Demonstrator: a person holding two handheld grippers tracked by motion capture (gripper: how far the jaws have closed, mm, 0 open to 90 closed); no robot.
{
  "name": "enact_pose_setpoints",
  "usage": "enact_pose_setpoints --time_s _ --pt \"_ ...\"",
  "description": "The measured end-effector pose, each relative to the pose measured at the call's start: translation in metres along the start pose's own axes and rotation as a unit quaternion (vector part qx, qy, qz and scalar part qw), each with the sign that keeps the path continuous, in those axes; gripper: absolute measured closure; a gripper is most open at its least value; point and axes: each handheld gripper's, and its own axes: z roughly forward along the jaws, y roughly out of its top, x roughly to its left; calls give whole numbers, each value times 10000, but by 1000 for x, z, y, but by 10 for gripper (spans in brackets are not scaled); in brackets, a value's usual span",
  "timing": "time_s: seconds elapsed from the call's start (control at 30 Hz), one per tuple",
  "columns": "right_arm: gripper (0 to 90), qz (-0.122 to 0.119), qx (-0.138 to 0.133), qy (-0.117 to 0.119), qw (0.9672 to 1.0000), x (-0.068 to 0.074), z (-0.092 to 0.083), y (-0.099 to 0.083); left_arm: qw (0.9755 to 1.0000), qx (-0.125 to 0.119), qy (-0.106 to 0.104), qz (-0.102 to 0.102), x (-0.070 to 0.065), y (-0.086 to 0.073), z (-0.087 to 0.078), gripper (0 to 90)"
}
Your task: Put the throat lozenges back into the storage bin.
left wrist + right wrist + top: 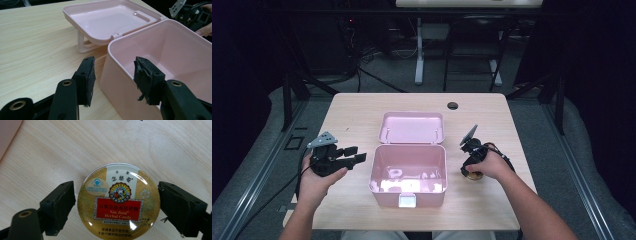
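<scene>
The left gripper (pixel 113 80) has its jaws spread astride the pink box (pixel 175 55) wall.

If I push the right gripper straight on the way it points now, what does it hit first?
The round candy tin lying on the table. The right gripper points down at it, open jaws either side of the lid, apparently not yet touching. Depth is unclear, so contact may come soon.

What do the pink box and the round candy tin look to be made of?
Pink box: likely moulded plastic, smooth and semi-glossy; soft highlights on the open lid, rounded corners, one even colour.
Candy tin: probably printed metal, glossy gold lid with a silvery rim and sharp light glints; the look alone cannot rule out coated plastic.
</scene>
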Motion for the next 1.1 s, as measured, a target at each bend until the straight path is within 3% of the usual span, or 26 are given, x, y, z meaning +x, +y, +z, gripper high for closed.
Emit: enact_pose_setpoints --time_s 0.3,0.7,1.1 --pt "153 117 30 -11 9999 0 5 -2 10000 2 -6 -13 0 0 -1 510" --pt "165 31 215 -49 9998 -1 9 0 10000 -5 -3 -8 0 0 0 510" --pt "185 55 234 -79 9997 0 10 0 10000 8 6 -7 0 0 1 510"
